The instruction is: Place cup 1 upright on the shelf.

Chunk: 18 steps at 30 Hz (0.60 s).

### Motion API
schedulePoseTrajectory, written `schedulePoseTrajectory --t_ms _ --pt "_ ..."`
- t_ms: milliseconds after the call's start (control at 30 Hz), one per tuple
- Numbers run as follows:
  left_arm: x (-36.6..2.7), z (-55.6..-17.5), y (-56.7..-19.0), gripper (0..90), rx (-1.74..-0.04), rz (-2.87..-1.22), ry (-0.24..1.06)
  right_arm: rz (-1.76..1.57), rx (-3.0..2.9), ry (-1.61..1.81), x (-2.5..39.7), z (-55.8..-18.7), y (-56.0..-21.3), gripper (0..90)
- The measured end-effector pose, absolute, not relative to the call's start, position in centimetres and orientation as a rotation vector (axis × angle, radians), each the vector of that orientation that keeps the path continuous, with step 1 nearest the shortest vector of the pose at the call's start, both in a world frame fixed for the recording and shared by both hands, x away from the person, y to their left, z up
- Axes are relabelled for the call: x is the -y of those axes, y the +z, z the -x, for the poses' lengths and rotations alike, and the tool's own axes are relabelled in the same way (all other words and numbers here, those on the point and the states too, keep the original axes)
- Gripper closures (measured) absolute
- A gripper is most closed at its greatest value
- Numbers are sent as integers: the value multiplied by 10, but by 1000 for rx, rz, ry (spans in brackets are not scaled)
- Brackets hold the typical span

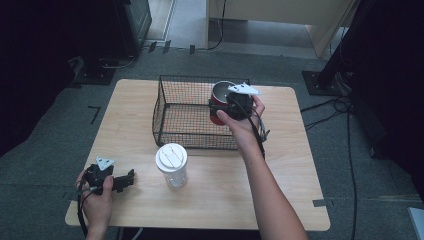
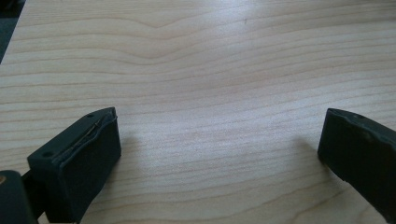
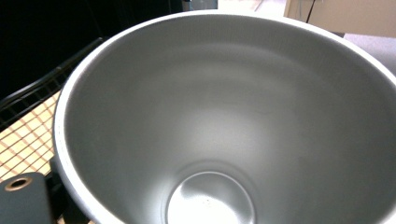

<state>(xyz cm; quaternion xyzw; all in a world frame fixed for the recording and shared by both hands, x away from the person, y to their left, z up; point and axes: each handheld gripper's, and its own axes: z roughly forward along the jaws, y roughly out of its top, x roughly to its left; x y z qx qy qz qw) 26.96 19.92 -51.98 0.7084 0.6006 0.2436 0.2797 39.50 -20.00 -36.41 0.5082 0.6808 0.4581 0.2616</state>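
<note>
Right tool (image 1: pixel 226 107) grips the red cup (image 1: pixel 219 101) at the basket's (image 1: pixel 165 107) right side. Lower it upright inside before releasing. Left tool (image 1: pixel 129 179) rests open, lower left.

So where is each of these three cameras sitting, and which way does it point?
High view: above the person's side, looking forward and down on the wooden table; both forearms enter below.
Left gripper view: on the left gripper, facing bare tabletop between open jaws.
Right gripper view: on the right gripper, looking into the red cup.
Shared: cup and wire basket, high and right gripper views.
</note>
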Motion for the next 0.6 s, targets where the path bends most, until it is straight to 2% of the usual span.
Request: schedulePoseTrajectory --t_ms 600 --pt "-199 -270 -520 0 -1610 -1900 653 -1470 -1870 1109 190 -432 -399 76"
